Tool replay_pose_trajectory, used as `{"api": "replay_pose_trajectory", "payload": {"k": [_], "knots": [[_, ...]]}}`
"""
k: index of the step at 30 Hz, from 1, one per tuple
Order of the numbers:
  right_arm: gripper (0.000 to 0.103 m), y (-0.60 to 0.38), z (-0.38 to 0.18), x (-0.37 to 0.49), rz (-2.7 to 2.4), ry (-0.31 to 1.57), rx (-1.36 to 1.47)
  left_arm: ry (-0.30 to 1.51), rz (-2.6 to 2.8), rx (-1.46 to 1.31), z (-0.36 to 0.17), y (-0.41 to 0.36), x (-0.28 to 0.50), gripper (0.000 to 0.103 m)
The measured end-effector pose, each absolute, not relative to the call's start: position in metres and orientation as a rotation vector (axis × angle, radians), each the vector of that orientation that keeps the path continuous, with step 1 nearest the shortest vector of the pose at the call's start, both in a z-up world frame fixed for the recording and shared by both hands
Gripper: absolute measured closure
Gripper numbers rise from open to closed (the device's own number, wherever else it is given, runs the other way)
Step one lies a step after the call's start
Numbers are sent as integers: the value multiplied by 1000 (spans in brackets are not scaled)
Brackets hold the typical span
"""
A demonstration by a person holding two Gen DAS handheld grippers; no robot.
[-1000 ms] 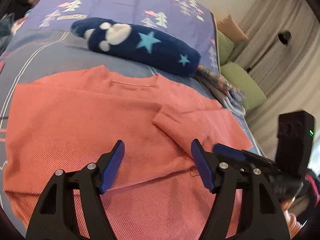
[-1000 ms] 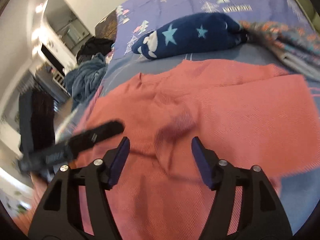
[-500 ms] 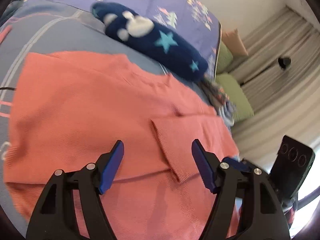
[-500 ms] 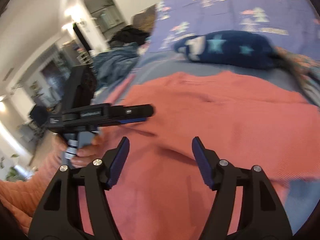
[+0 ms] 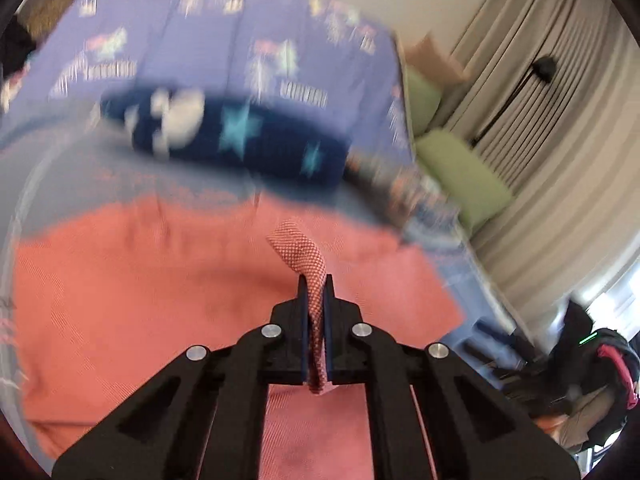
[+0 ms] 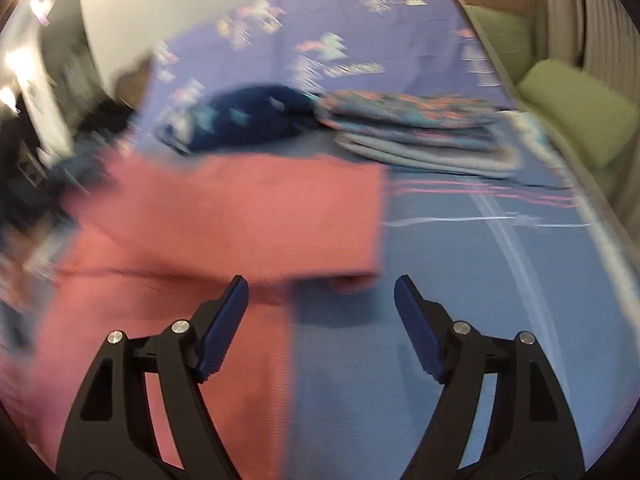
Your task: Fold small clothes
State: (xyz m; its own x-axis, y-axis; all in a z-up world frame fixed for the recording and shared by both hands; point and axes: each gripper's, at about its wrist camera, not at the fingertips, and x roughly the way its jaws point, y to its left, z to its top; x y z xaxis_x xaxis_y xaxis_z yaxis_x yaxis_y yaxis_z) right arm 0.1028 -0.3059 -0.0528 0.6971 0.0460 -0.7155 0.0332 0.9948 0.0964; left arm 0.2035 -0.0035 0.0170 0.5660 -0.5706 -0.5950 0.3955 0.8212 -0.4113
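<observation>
1. left gripper (image 5: pixel 316 286) is clamped on a raised fold of the coral waffle-knit top (image 5: pixel 120 304), which lies spread on the blue patterned bedsheet (image 6: pixel 460 280) beneath and beyond its fingers.
2. right gripper (image 6: pixel 320 296) has jaws opening, nothing between them; the top's edge lies just ahead of its left finger.

The left tool (image 5: pixel 316 292) is clamped tight on fabric; the right tool's (image 6: pixel 320 300) jaws are opening, empty.

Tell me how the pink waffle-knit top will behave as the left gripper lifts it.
Likely floppy: the pink top curls limply out of the shut left gripper. Probably light, one pinch raises it. It should drape and drag, since most lies on the bed.
</observation>
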Motion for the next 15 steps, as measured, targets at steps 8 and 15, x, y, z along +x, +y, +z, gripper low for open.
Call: {"api": "replay_pose_trajectory", "payload": {"k": [8,15], "knots": [[26,-305,-77,132,7,897,138,648,-480,-173,78,33,201,98],[26,-284,-64,144,52,869,91,664,-400,-173,73,71,206,97]]}}
